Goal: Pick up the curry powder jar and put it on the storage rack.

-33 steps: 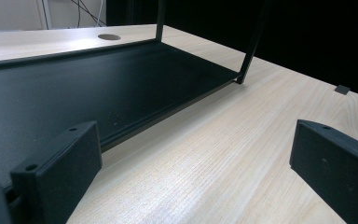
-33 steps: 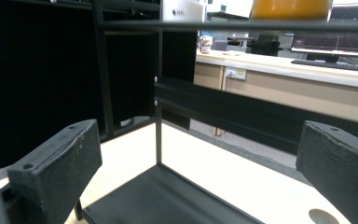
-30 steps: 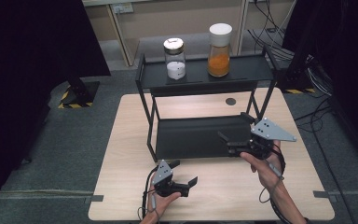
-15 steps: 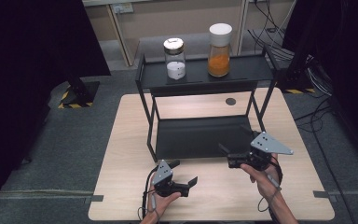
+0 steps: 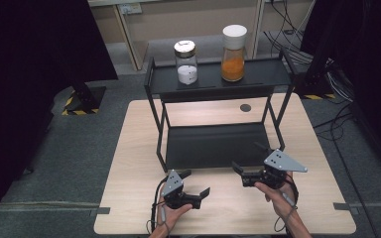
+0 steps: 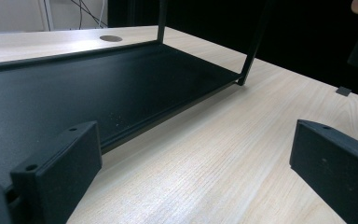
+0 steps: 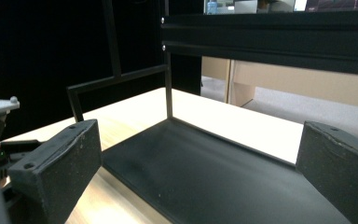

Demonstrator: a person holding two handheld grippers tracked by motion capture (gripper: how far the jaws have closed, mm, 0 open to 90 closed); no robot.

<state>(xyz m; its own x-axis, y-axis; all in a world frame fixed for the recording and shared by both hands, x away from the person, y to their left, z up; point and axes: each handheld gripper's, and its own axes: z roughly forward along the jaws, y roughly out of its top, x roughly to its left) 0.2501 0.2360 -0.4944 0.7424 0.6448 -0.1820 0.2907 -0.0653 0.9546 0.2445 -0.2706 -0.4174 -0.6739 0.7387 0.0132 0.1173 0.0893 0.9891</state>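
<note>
High view: right gripper (image 5: 250,166) has drawn back from the rack (image 5: 213,146) toward the person; both jars (image 5: 186,62) stand untouched on top. Left gripper view: left gripper (image 6: 196,158) jaws wide, empty. Right gripper view: jaws wide, empty; retreat suggests no grasp begun

Two-tier rack (image 5: 217,89) stands on the counter (image 5: 129,163), toward its far edge and about centred left to right. On the rack's top shelf: a jar (image 5: 186,62) at left, a taller lidded container (image 5: 233,46) to its right, the two apart. Lower shelf (image 5: 211,145) sits just above the counter surface. A round hole (image 5: 245,107) in the counter lies behind the rack, right of centre. Left tongs (image 5: 197,184) are near the counter's front edge, before the rack's left half; right tongs (image 5: 248,159) are at the lower shelf's front right corner. A stand base (image 5: 82,101) is on the floor, left of the counter.
</note>
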